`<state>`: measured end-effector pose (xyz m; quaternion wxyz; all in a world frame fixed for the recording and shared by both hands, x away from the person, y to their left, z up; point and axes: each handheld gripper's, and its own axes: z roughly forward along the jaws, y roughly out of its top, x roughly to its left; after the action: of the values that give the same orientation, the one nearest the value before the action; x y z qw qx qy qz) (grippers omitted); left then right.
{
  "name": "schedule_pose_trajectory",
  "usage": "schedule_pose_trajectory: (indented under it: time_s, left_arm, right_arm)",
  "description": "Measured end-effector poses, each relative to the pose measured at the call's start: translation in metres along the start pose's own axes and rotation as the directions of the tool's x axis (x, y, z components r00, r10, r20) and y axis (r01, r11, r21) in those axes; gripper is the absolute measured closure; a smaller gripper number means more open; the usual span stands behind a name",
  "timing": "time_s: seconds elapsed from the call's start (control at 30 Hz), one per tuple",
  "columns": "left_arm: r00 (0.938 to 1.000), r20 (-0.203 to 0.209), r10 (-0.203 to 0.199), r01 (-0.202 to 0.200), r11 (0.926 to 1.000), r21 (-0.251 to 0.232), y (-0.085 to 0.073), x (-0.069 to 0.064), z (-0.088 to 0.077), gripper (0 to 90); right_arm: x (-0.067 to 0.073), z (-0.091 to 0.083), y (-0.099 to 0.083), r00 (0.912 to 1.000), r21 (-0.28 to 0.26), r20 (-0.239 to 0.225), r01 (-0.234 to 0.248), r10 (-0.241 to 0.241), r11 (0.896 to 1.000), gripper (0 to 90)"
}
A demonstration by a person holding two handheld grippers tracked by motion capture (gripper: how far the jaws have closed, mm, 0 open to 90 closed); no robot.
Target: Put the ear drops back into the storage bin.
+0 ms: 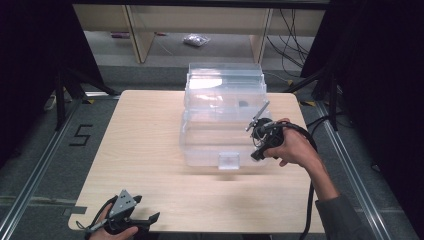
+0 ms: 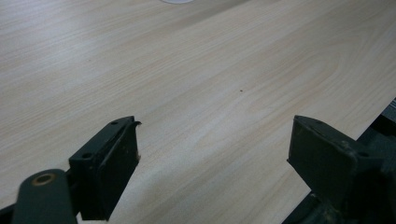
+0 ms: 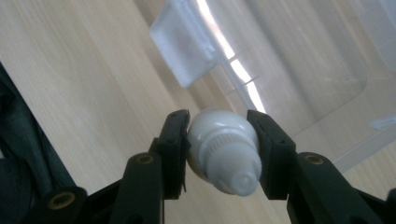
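My right gripper (image 3: 218, 140) is shut on a small white plastic piece (image 3: 224, 154) with a rounded body, a ribbed collar and a nozzle; the pads press on both its sides. It hangs above the front edge of a clear plastic box (image 3: 299, 60), near the box's front latch (image 3: 184, 46). From the high view, the right gripper (image 1: 258, 152) is at the front right corner of the clear box (image 1: 222, 117), pointing down. At the table's front left edge my left gripper (image 1: 150, 219) rests low, and its jaws (image 2: 215, 154) stand open over bare wood.
The light wooden table (image 1: 150, 150) has free room left of the box and in front of it. The box's lid (image 1: 225, 75) stands up at the back. A cable (image 1: 310, 200) trails from the right gripper along the forearm. Dark floor and shelving lie beyond the table.
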<state>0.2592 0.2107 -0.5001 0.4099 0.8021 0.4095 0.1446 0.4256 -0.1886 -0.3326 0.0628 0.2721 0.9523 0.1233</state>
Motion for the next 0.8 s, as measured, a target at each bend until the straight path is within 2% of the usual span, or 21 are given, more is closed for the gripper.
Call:
schedule_pose_trajectory:
  time_s: [0.1, 0.17, 0.2, 0.23, 0.27, 0.33, 0.37, 0.4, 0.5, 0.57, 0.63, 0.67, 0.7, 0.8]
  left_arm:
    - [1.0, -0.007, 0.002, -0.002, 1.0, -0.005, -0.001, 0.0, 0.001, 15.4]
    - [1.0, 0.0, 0.001, -0.001, 1.0, -0.007, 0.0, 0.0, 0.0, 15.4]
    - [1.0, -0.002, -0.002, 0.002, 1.0, -0.009, 0.0, 0.0, 0.0, 15.4]
    - [0.9999, -0.011, -0.004, 0.003, 0.9996, -0.028, -0.001, 0.0, 0.0, 15.4]
    - [0.9999, -0.011, -0.004, 0.003, 0.9996, -0.028, -0.001, 0.0, 0.0, 15.4]
    - [1.0, 0.002, -0.005, 0.005, 0.9999, -0.013, 0.0, 0.0, 0.0, 15.4]
    - [0.9999, -0.004, 0.015, -0.015, 0.9999, -0.006, 0.0, 0.001, -0.001, 15.4]
    - [1.0, -0.004, -0.006, 0.006, 0.9998, -0.021, 0.0, -0.001, 0.0, 15.4]
    - [1.0, 0.007, -0.006, 0.006, 0.9999, -0.015, 0.0, -0.001, 0.001, 15.4]
    - [0.9998, -0.006, 0.021, -0.021, 0.9997, 0.013, 0.001, 0.002, -0.001, 15.4]
    - [0.9999, 0.002, 0.01, -0.01, 0.9999, 0.004, 0.0, 0.001, -0.001, 15.4]
    - [0.9997, 0.008, 0.022, -0.023, 0.9996, 0.014, 0.001, 0.002, -0.001, 15.4]
    - [0.9998, -0.002, 0.019, -0.019, 0.9998, 0.011, 0.0, 0.002, 0.0, 15.4]
    - [0.9998, 0.008, 0.018, -0.018, 0.9998, 0.011, 0.001, 0.002, -0.001, 15.3]
  right_arm:
    - [-0.013, 0.001, 0.007, 0.9999, -0.004, 0.004, -0.013, 0.013, 1.0, 60.4]
    - [-0.019, 0.002, 0.01, 0.9998, 0.0, 0.009, -0.016, 0.016, 1.0, 60.4]
    - [-0.021, 0.002, 0.012, 0.9994, 0.005, 0.009, -0.035, 0.035, 0.999, 60.4]
    - [-0.024, 0.003, 0.013, 0.9993, 0.009, 0.013, -0.036, 0.036, 0.999, 60.4]
    - [-0.024, 0.003, 0.013, 0.9993, 0.009, 0.013, -0.036, 0.036, 0.999, 60.4]
    - [-0.032, 0.007, 0.017, 0.9984, 0.013, 0.013, -0.055, 0.055, 0.998, 60.4]
    - [-0.036, 0.009, 0.018, 0.998, 0.013, 0.017, -0.06, 0.06, 0.998, 60.4]
    - [-0.039, 0.011, 0.019, 0.9972, 0.016, 0.021, -0.073, 0.073, 0.997, 60.4]
    - [-0.05, 0.018, 0.02, 0.9944, 0.034, 0.038, -0.1, 0.098, 0.994, 60.4]
    - [-0.057, 0.024, 0.02, 0.9923, 0.043, 0.037, -0.12, 0.118, 0.992, 60.4]
    - [-0.063, 0.03, 0.021, 0.9889, 0.053, 0.04, -0.145, 0.143, 0.988, 60.4]
    - [-0.067, 0.033, 0.021, 0.9887, 0.055, 0.039, -0.147, 0.145, 0.988, 60.4]
    - [-0.069, 0.036, 0.021, 0.9877, 0.062, 0.041, -0.153, 0.151, 0.986, 60.4]
    - [-0.076, 0.045, 0.021, 0.9832, 0.068, 0.032, -0.182, 0.18, 0.981, 60.4]
